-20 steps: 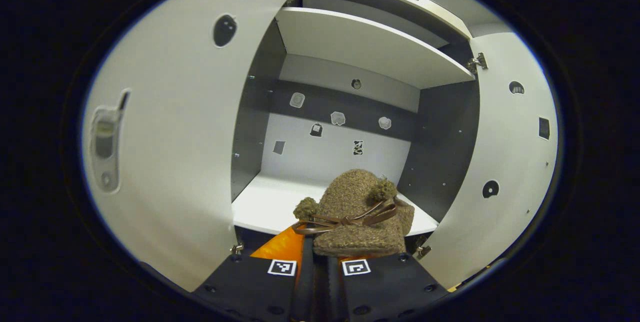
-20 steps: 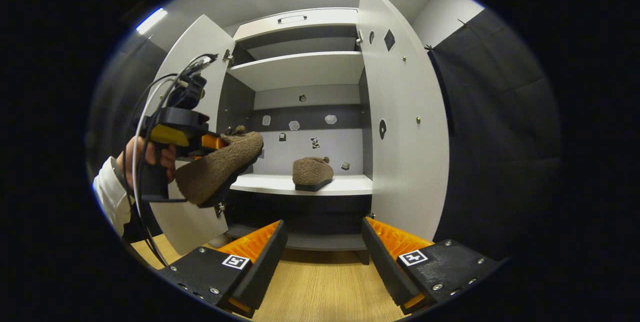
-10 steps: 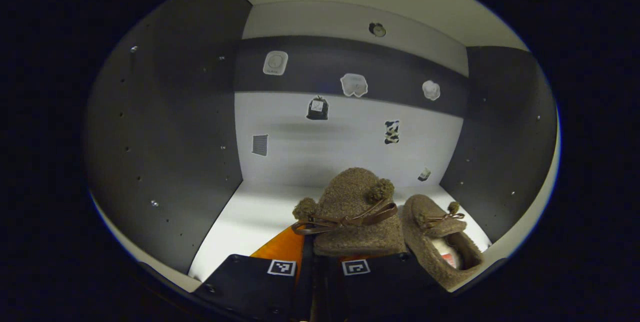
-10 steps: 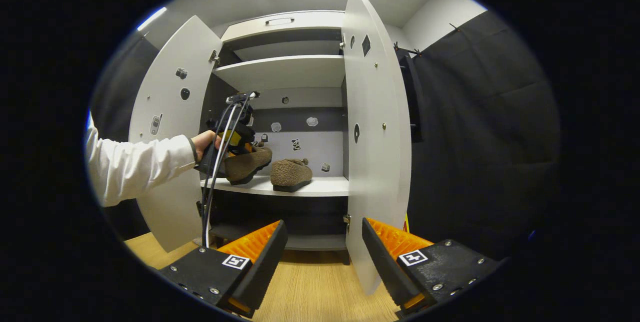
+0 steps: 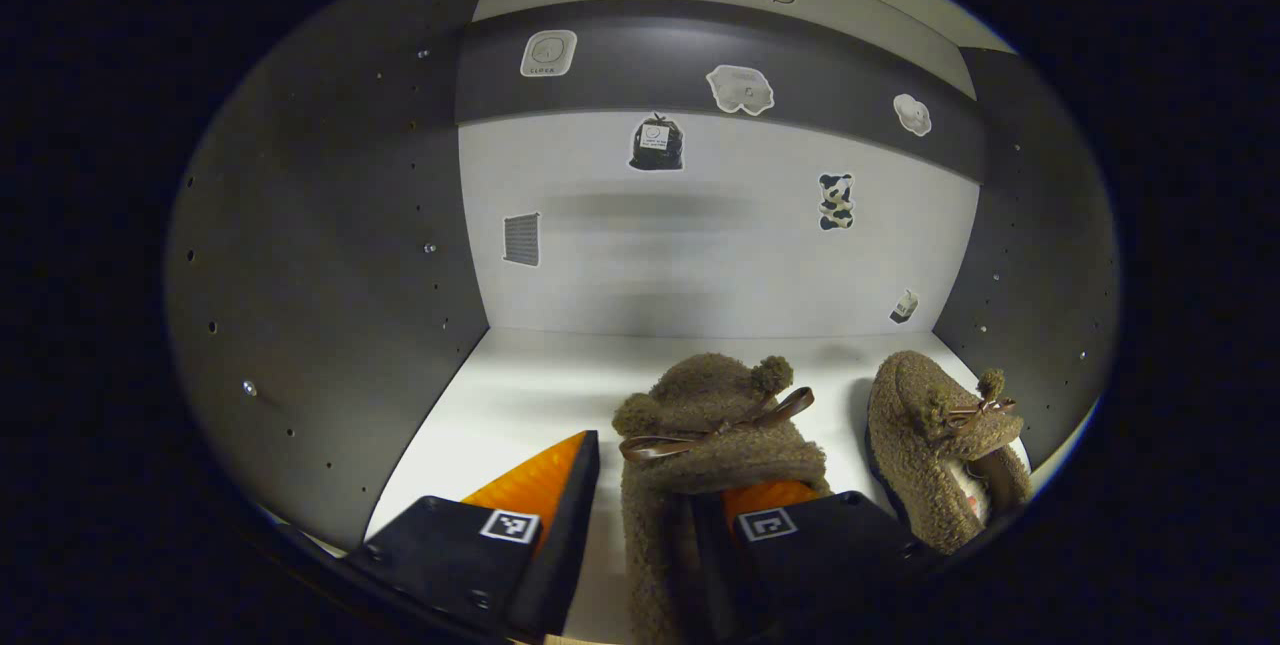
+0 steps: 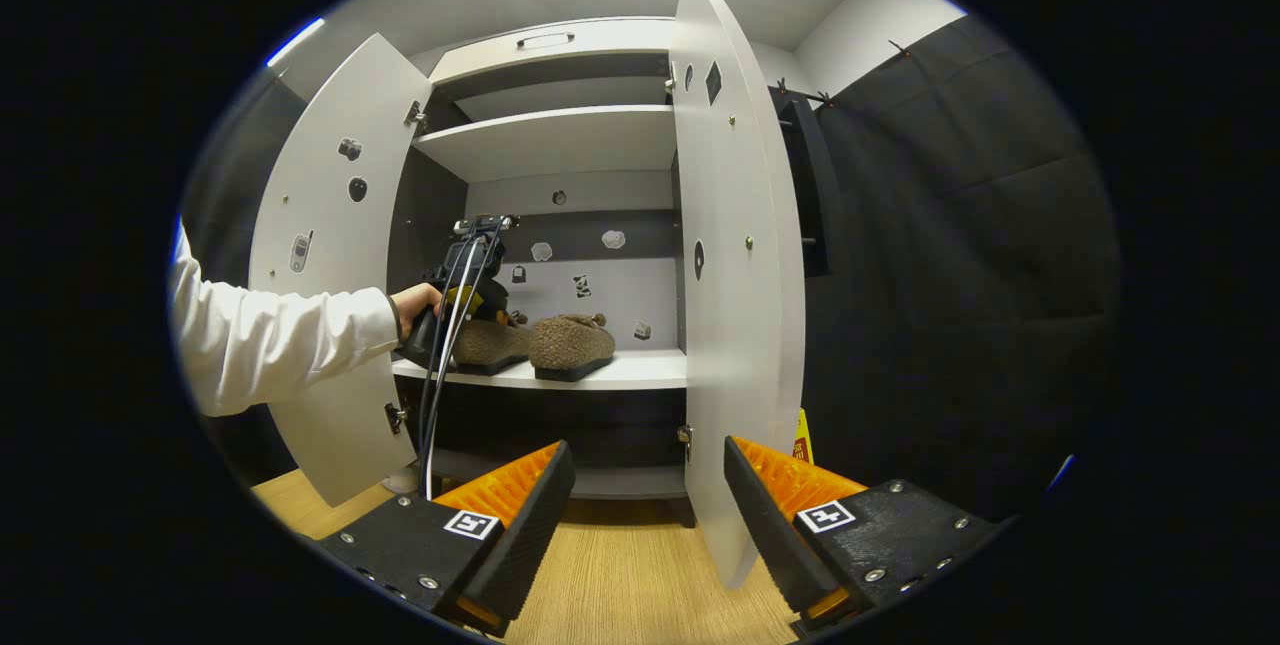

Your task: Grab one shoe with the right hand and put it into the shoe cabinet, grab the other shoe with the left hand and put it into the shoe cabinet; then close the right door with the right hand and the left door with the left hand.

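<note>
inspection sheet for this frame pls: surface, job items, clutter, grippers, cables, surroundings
Surface: white shelf inside the shoe cabinet, holds both shoes.
Job's things: left shoe lies on the shelf beside the right shoe; left door and right door are open.
Clutter: nothing seen.
Grippers: left hand-held gripper open, one finger inside the left shoe; right hand-held gripper open, empty.
Cables: cable hangs from the left hand-held gripper.
Surroundings: stickers on back wall; wood floor.
</note>
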`<state>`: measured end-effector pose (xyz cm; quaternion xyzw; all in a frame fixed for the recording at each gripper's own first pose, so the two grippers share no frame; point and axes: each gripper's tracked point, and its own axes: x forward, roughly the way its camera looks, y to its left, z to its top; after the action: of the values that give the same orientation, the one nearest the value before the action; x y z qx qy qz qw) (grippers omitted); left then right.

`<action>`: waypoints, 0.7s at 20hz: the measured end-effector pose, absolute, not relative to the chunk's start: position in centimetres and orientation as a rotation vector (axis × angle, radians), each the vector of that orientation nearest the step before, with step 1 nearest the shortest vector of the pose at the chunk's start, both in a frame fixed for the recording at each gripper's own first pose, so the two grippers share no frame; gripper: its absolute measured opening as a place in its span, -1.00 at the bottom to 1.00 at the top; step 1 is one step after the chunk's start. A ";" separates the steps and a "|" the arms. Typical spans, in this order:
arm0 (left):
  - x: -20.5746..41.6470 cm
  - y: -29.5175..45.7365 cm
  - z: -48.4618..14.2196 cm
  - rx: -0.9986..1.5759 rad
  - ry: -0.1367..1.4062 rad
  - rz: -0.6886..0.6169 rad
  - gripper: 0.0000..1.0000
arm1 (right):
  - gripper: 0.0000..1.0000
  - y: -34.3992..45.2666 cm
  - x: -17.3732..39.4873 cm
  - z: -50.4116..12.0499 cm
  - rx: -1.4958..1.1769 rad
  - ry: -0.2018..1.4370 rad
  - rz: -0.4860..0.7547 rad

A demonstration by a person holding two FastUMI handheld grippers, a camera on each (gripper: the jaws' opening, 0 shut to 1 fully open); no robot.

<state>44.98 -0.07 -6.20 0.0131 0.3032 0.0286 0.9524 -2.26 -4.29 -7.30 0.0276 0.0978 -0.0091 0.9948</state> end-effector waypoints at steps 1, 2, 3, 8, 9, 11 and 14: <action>44.8 0.1 -6.3 0.023 0.620 0.051 0.49 | 0.85 -4.3 -2.2 -7.3 0.054 0.193 -0.017; 44.8 0.0 -6.4 0.014 0.627 0.036 0.53 | 0.85 -4.2 -2.1 -7.3 0.052 0.190 -0.012; 44.6 0.0 -6.5 0.012 0.632 0.029 0.52 | 0.85 -4.1 -2.1 -7.3 0.050 0.189 -0.007; 43.2 -0.4 -4.1 0.010 0.612 -0.025 0.94 | 0.85 -3.5 -1.7 -7.6 0.045 0.191 0.020; 42.6 -0.6 -3.4 0.003 0.607 -0.034 0.94 | 0.85 -3.3 -1.7 -7.7 0.050 0.193 0.027; 41.4 -1.1 -2.2 -0.026 0.595 -0.046 0.94 | 0.85 -2.9 -1.5 -7.7 0.057 0.192 0.038; 39.5 -1.4 1.1 -0.059 0.501 -0.053 0.95 | 0.85 -2.4 -1.3 -7.4 0.060 0.180 0.053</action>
<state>39.51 -1.43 1.08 -0.0290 0.2479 -0.0264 0.9680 -1.35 -2.39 -7.42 0.0301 0.0897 0.0266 0.9952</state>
